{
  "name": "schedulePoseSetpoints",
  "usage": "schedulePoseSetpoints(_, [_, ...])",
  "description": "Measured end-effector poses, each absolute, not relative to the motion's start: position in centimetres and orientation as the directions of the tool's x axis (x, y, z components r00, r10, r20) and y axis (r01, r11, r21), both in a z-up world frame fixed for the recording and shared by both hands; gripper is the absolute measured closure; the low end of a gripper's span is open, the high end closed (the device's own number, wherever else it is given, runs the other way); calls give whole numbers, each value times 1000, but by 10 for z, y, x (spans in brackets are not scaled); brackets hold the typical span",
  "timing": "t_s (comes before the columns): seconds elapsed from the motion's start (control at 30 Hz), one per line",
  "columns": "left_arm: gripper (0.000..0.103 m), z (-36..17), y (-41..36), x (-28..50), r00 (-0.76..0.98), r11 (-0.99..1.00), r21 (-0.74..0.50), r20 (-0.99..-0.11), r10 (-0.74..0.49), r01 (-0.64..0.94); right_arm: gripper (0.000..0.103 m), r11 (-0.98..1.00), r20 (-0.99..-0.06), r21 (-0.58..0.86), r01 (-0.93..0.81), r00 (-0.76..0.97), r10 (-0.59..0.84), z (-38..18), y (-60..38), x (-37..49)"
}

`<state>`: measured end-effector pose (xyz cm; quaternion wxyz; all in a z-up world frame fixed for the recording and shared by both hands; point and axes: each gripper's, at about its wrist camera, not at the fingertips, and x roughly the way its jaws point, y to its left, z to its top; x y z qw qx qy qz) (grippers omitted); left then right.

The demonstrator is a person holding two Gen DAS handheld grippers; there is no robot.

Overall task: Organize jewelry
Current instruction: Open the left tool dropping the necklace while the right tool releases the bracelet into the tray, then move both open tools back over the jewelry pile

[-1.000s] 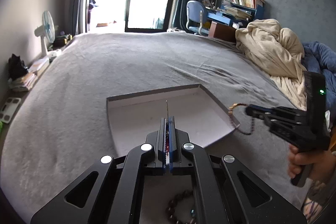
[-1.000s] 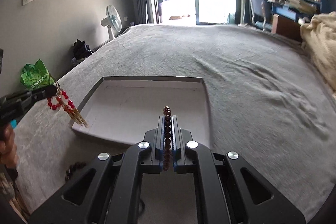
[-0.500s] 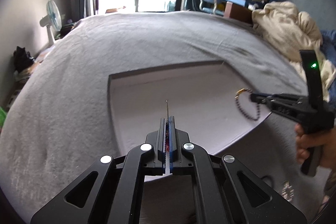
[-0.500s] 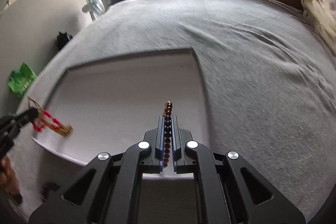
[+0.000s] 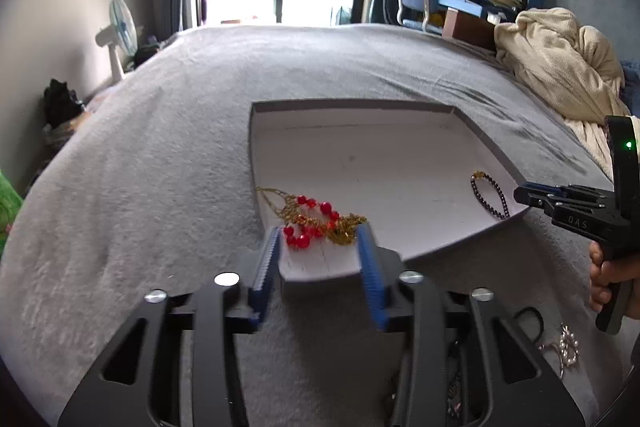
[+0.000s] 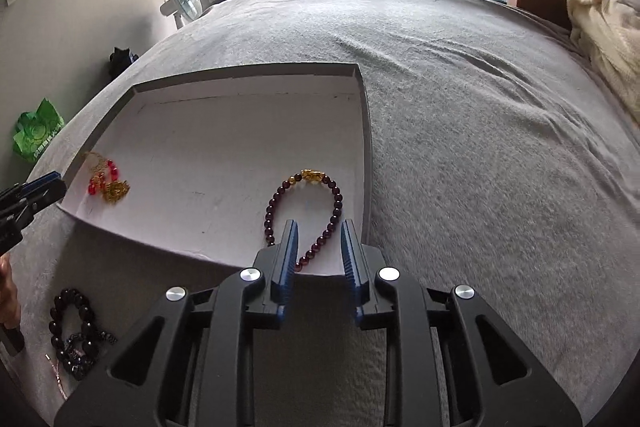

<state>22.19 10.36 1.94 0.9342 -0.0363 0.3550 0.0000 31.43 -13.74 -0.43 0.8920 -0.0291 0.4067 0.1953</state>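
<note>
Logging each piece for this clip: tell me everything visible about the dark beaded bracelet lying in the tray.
The dark beaded bracelet is one loop of small, glossy, maroon-to-black round beads with a gold charm at its far side. It lies flat and loosely open on the white floor of the shallow grey-rimmed tray, in the near right corner. Its near end sits between the opening jaws of the right gripper, no longer pinched.

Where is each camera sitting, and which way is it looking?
Left wrist view: sits on the left gripper, looks down at the red and gold necklace in the tray; jaws opening, and a hand holds the right gripper.
Right wrist view: sits on the right gripper, looks down at the dark bead bracelet; jaws opening.
Both share the tray, both jewelry pieces and the bed.
</note>
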Motion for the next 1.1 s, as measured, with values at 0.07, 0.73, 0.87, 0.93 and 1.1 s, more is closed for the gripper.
schedulePoseSetpoints(0.07, [39,25,102,210,770,997,-70,-637,-28,-22,78,920,-715,121,-373,610,341,2,-143,305])
schedulePoseSetpoints(0.73, [18,20,71,138,784,997,-83,-619,-49,-3,47,918,-611,208,-339,688,392,12,-184,200])
schedulePoseSetpoints(0.87, [16,12,69,129,779,995,-93,-626,-40,-24,44,920,-600,226,-320,698,391,6,-190,177])
schedulePoseSetpoints(0.93, [16,7,68,125,776,995,-87,-630,-25,-38,44,921,-595,227,-318,704,389,4,-191,169])
schedulePoseSetpoints(1.1, [12,2,68,114,786,995,-77,-618,2,-64,44,927,-567,204,-315,734,374,5,-191,153])
